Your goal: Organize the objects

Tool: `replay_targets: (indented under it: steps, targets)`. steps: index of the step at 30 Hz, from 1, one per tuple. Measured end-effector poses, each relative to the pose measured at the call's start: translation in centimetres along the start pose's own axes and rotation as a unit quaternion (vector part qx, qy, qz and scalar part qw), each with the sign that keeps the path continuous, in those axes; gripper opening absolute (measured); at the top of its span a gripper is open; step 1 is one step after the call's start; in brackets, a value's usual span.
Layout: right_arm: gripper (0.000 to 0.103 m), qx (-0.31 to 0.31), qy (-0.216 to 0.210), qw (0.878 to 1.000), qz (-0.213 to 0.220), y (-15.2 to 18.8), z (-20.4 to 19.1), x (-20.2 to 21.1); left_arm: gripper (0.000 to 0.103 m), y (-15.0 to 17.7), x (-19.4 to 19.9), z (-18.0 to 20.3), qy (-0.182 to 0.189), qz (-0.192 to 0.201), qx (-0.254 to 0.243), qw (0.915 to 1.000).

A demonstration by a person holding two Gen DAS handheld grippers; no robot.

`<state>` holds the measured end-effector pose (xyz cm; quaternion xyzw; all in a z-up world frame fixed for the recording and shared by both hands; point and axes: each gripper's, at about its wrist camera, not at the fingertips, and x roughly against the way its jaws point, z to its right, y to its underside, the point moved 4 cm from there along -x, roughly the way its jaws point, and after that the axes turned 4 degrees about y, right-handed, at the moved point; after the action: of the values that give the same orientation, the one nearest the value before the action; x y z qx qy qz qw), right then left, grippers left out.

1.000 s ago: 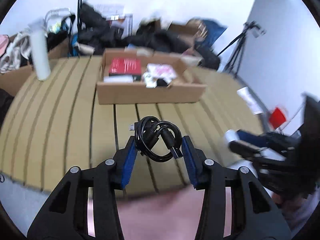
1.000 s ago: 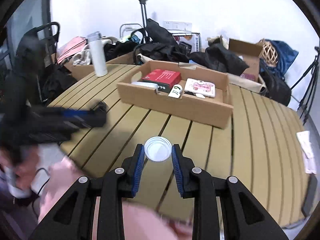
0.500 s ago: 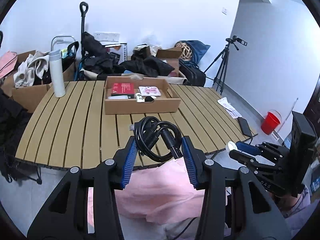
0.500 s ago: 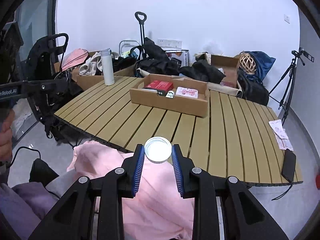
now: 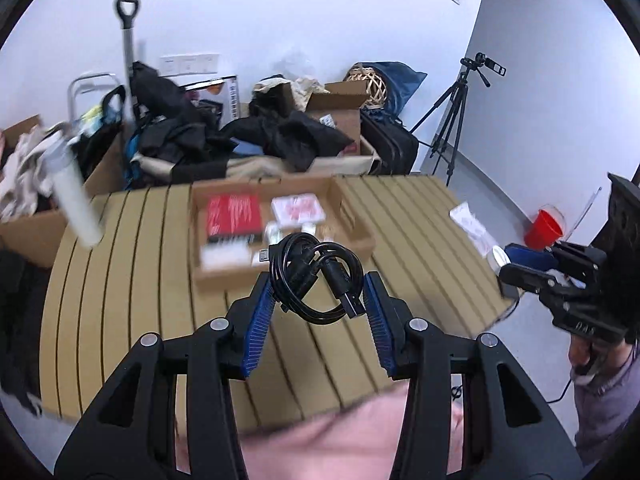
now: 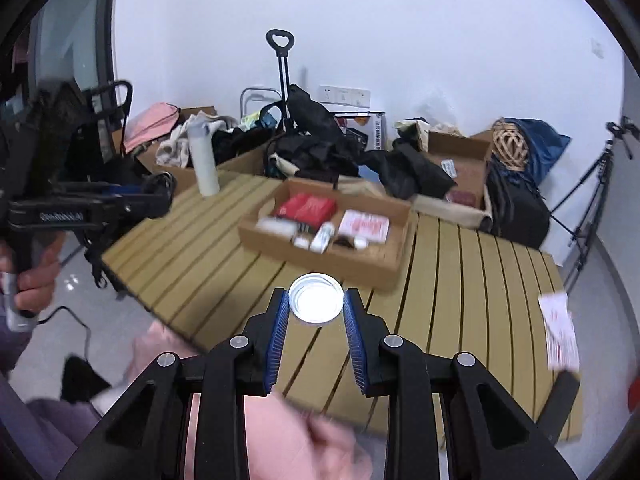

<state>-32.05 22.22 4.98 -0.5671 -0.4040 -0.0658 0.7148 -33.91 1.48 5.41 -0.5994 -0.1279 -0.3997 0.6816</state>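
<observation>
A coiled black USB cable (image 5: 314, 276) is pinched between the blue pads of my left gripper (image 5: 319, 286), held in the air over the slatted wooden table (image 5: 132, 300). My right gripper (image 6: 316, 302) is shut on a small round white jar (image 6: 316, 299), seen from its top. Beyond both stands a shallow cardboard box (image 5: 362, 236) (image 6: 344, 258) with a red pack (image 6: 306, 207), a pink-and-white packet (image 6: 364, 226) and small bottles inside. In the left wrist view the right gripper (image 5: 505, 257) shows at the right edge, still holding the white jar. In the right wrist view the left gripper's fingers (image 6: 152, 194) show at the left, held by a hand.
A white tumbler (image 6: 204, 160) stands at the table's far left corner. Behind the table lie black clothes (image 6: 320, 148), cardboard boxes, a trolley handle and a tripod (image 5: 456, 120). A red bucket (image 5: 544, 228) and papers (image 6: 558, 332) lie to the right. Pink cloth (image 5: 340, 444) is below the grippers.
Both grippers swung away from the table and back over its near edge, ending higher above it. The cable and the white jar stayed gripped throughout.
</observation>
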Motion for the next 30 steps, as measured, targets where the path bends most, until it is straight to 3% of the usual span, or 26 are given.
replay_targets:
  steps: [4, 7, 10, 13, 15, 18, 20, 21, 23, 24, 25, 30]
  targets:
    - [0.031, -0.015, -0.028, 0.998, -0.057, -6.4, 3.5, -6.1, 0.041, -6.8, -7.4, -2.0, 0.014, -0.039, 0.023, 0.9989]
    - [0.031, -0.032, -0.063, 0.987, -0.143, -8.8, 5.2, -13.7, 0.041, -9.5, -15.8, -4.7, 0.020, -0.114, 0.076, 0.9904]
    - [0.031, -0.037, -0.058, 0.969, -0.237, -8.6, 6.4, -22.7, 0.041, -9.0, -24.0, -6.8, 0.001, -0.180, 0.090, 0.9794]
    - [0.031, -0.028, -0.036, 0.956, -0.290, -6.8, 7.3, -28.7, 0.041, -6.4, -30.6, -8.6, 0.002, -0.244, 0.125, 0.9616]
    - [0.031, -0.048, -0.028, 0.944, -0.325, -4.8, 8.1, -32.3, 0.041, -5.1, -32.7, -9.0, 0.000, -0.260, 0.134, 0.9562]
    - [0.031, -0.036, -0.011, 0.932, -0.362, -1.8, 8.2, -35.0, 0.049, -3.6, -33.7, -9.5, -0.007, -0.269, 0.146, 0.9519]
    - [0.032, 0.013, 0.022, 0.927, -0.373, -0.7, 7.5, -35.4, 0.087, -3.6, -33.5, -9.7, -0.013, -0.272, 0.146, 0.9512]
    - [0.036, 0.023, 0.026, 0.927, -0.373, -0.6, 7.2, -35.3, 0.088, -3.7, -33.2, -9.9, -0.014, -0.271, 0.147, 0.9512]
    - [0.057, 0.028, 0.019, 0.931, -0.364, -0.9, 6.5, -34.6, 0.088, -4.5, -31.7, -10.0, -0.017, -0.261, 0.146, 0.9541]
    - [0.077, 0.026, 0.017, 0.933, -0.359, -1.3, 6.4, -34.1, 0.088, -4.8, -30.5, -10.0, -0.020, -0.257, 0.142, 0.9558]
    - [0.082, 0.023, 0.017, 0.936, -0.351, -1.9, 6.3, -33.5, 0.089, -5.2, -29.8, -10.0, -0.021, -0.255, 0.140, 0.9565]
    - [0.082, -0.017, 0.012, 0.950, -0.312, -5.5, 6.6, -28.0, 0.097, -7.6, -23.3, -10.3, -0.060, -0.245, 0.119, 0.9602]
